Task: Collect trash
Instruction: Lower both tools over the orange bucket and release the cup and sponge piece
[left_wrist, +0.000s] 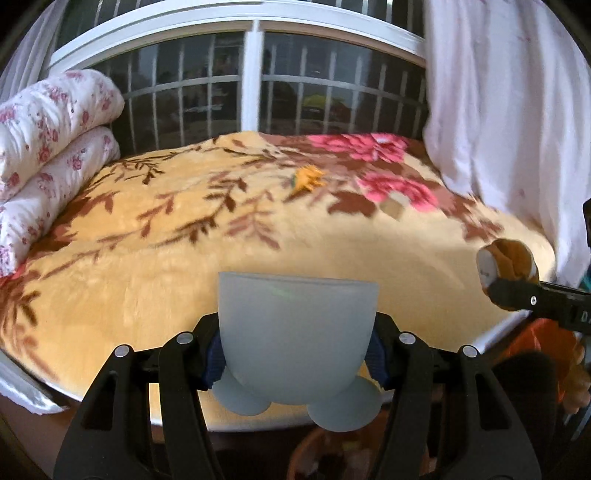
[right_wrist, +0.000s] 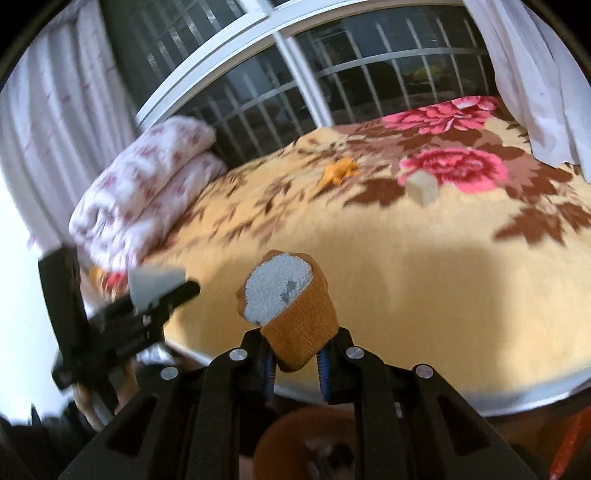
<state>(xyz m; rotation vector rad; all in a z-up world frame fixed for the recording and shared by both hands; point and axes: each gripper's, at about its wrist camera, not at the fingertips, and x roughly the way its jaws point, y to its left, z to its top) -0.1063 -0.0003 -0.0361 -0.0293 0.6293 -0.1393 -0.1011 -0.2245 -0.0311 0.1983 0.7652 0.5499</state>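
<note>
In the left wrist view, the left tongs (left_wrist: 297, 356) pinch a pale blue cup (left_wrist: 297, 325) above the near edge of the bed (left_wrist: 221, 266). Only the right wrist view shows the foam face of the brown roll (right_wrist: 291, 314), pinched by the right tongs (right_wrist: 295, 354); behind it, the blanket lies mostly open.

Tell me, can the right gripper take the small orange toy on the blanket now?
Probably not yet. The right gripper is shut on a brown roll, so its jaws are occupied. The path over the blanket to the orange toy looks free.
</note>
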